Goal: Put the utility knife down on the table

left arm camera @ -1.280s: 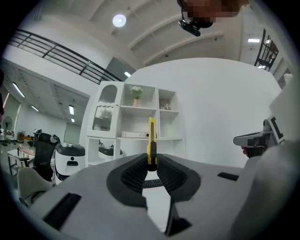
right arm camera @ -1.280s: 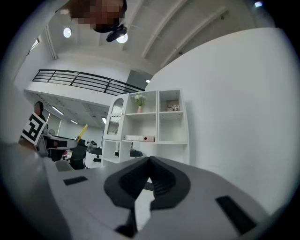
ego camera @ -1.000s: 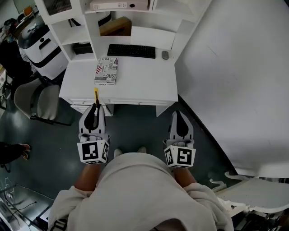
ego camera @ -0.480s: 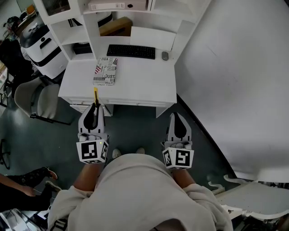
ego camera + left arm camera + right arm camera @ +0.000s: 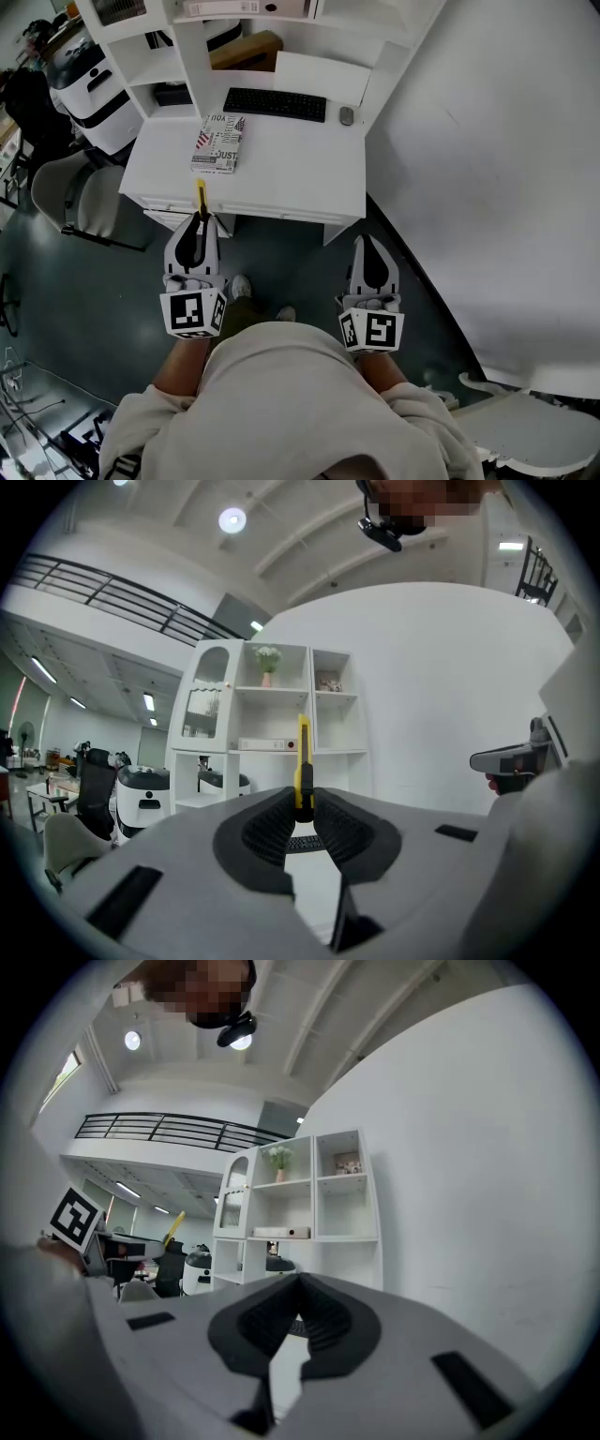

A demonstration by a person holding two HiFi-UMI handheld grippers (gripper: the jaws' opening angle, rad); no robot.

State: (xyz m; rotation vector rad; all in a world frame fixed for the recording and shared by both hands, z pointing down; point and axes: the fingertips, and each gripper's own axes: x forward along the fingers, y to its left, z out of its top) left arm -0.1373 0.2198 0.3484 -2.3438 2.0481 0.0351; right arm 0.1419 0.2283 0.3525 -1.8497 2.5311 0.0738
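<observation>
Your left gripper (image 5: 200, 221) grasps the utility knife (image 5: 201, 196), its tip just over the desk's (image 5: 291, 169) front edge near the left corner; your right gripper (image 5: 368, 242) is clenched, empty; the set-down is not yet done

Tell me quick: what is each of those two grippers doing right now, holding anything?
Left gripper: closed on the yellow utility knife.
Right gripper: closed, nothing in it.

Bright, even indoor light. A round ceiling lamp (image 5: 232, 519) glares at upper left. Both gripper views bulge fisheye-style, with black corners. The white bench (image 5: 291, 159) looks nearly washed out.
</observation>
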